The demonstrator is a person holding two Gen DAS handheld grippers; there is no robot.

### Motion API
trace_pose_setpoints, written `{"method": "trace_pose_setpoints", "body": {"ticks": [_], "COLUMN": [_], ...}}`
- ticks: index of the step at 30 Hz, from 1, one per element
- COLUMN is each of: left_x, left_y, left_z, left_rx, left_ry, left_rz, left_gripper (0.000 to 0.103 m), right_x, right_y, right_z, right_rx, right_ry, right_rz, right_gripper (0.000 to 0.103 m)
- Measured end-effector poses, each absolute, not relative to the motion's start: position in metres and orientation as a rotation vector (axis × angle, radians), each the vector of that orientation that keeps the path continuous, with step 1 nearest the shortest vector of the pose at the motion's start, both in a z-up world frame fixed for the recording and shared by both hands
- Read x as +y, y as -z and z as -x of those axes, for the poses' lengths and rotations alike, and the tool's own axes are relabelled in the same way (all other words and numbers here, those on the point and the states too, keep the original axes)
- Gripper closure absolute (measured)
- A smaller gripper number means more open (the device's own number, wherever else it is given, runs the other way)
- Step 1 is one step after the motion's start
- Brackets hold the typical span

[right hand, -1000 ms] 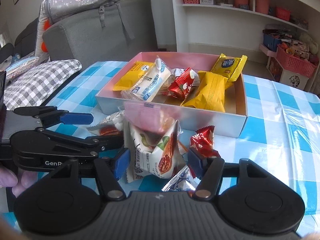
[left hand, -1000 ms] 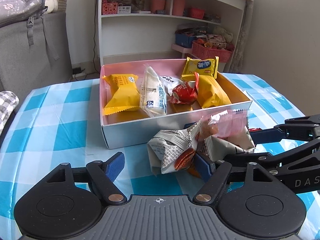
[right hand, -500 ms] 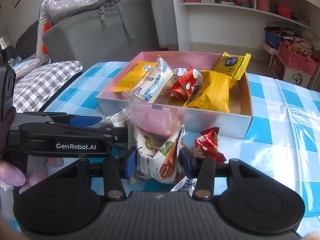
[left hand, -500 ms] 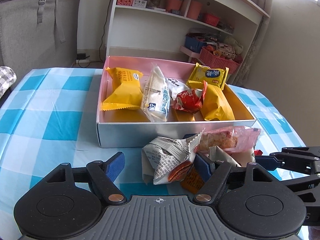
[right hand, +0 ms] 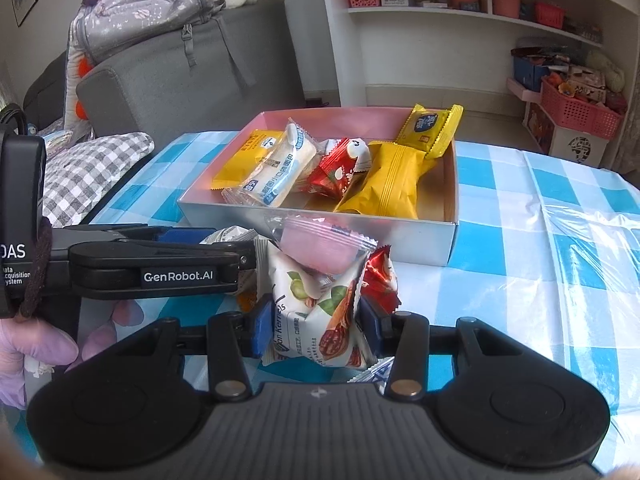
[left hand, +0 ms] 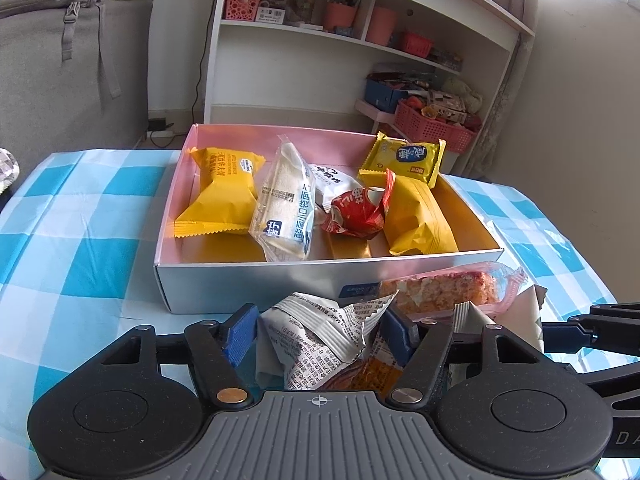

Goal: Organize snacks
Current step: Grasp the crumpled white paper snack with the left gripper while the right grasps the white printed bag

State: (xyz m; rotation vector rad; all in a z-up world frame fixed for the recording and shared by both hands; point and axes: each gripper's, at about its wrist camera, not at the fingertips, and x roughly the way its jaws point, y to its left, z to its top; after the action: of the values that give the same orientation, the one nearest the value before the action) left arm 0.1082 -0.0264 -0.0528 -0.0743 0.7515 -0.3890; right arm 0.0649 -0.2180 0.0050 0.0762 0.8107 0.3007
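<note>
A small heap of snacks lies on the blue checked cloth in front of the pink-lined box [left hand: 280,284]. My left gripper [left hand: 318,336] straddles a grey printed packet [left hand: 316,340]; its jaws are closing, and the left pad still stands just off the wrapper. My right gripper [right hand: 316,326] is shut on a white nut-kernel packet [right hand: 320,316], held upright. A pink-wrapped cake [right hand: 320,250] rests across the top of that packet, and it also shows as the pink-wrapped cake [left hand: 448,292] in the left wrist view. A red wrapper [right hand: 380,276] sits just behind.
The box [right hand: 420,240] holds yellow packets [left hand: 224,196], a clear bread pack [left hand: 286,208] and a red packet [left hand: 356,212]. A grey sofa [right hand: 180,60] stands to the left. White shelves [left hand: 360,40] and red baskets [right hand: 576,112] stand behind the table.
My right gripper's pads have come in and clamped the nut-kernel packet. The left gripper's jaws have narrowed around the printed packet, and its view has rolled slightly.
</note>
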Motion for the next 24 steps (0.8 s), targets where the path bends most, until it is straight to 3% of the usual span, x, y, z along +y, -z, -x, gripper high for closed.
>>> {"method": "trace_pose_setpoints", "body": {"ticks": [5,9,24], "left_x": [-0.026,-0.027,-0.003], "left_y": [0.051,0.046,0.02], "left_z": [-0.105,-0.101,-0.082], "left_rx": [0.756,0.761,0.779], "left_ry": [0.379,0.378,0.353], "left_rz": [0.061,0.03,0.046], "left_gripper": [0.044,0.055,0.057], "right_x": [-0.218,-0.22,-0.234], "right_y": [-0.004,-0.007,-0.032], "right_z": [-0.066,-0.063,-0.046], "right_rx": [0.826,0.818,0.752], "right_ry": [-0.301,-0.309,-0.308], "right_rz": [-0.072,-0.074,-0.133], "right_gripper": [0.061,0.061,0.061]}}
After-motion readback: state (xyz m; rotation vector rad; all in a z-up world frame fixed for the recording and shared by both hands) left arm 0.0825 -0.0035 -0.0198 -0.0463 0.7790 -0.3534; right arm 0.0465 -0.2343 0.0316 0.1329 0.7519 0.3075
